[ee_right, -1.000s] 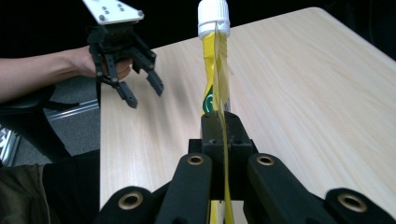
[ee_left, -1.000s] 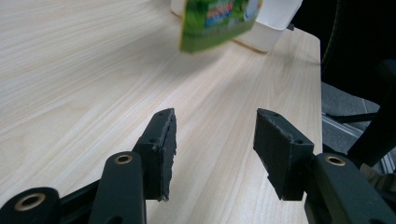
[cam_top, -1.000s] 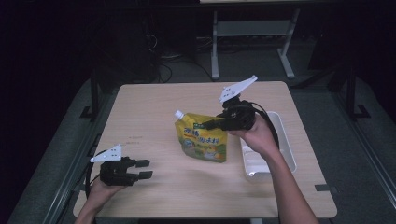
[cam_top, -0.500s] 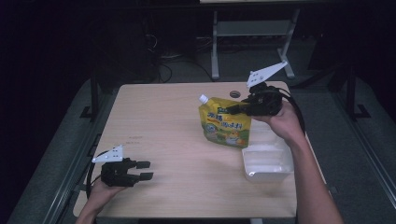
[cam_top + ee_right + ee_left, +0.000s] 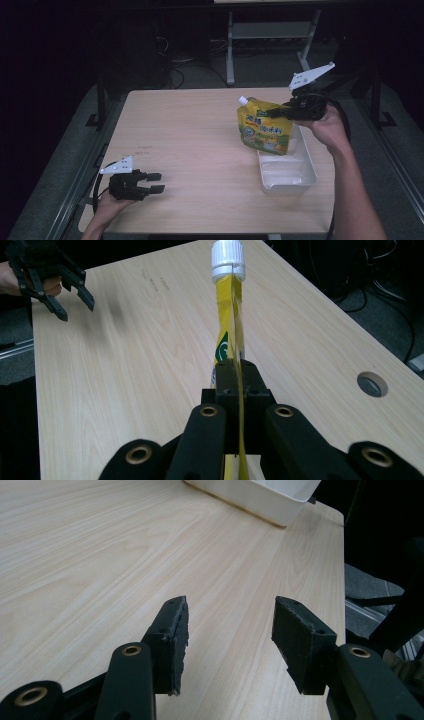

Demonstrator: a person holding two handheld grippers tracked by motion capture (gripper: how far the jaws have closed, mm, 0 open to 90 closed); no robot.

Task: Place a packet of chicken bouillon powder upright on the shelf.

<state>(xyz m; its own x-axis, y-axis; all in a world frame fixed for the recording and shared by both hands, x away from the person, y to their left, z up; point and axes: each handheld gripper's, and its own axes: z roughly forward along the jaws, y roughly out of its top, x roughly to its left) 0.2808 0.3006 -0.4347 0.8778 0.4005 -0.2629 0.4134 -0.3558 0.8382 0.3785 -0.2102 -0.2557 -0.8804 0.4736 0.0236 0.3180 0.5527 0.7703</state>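
The right gripper (image 5: 280,111) pinches the yellow soft drink pouch with a white cap (image 5: 264,131), hanging over the white plastic tray (image 5: 305,182) (not in yet). The left gripper (image 5: 152,182) waits, jaws spread.

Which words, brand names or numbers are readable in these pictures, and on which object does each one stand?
No text can be read with certainty.
Yellow pouch, held by the right gripper: large white characters and a green mark on its front, too blurred to read.
Pouch edge in the right gripper view: part of a green logo, not legible.
Table: faint small marks on the wood, too small to read.
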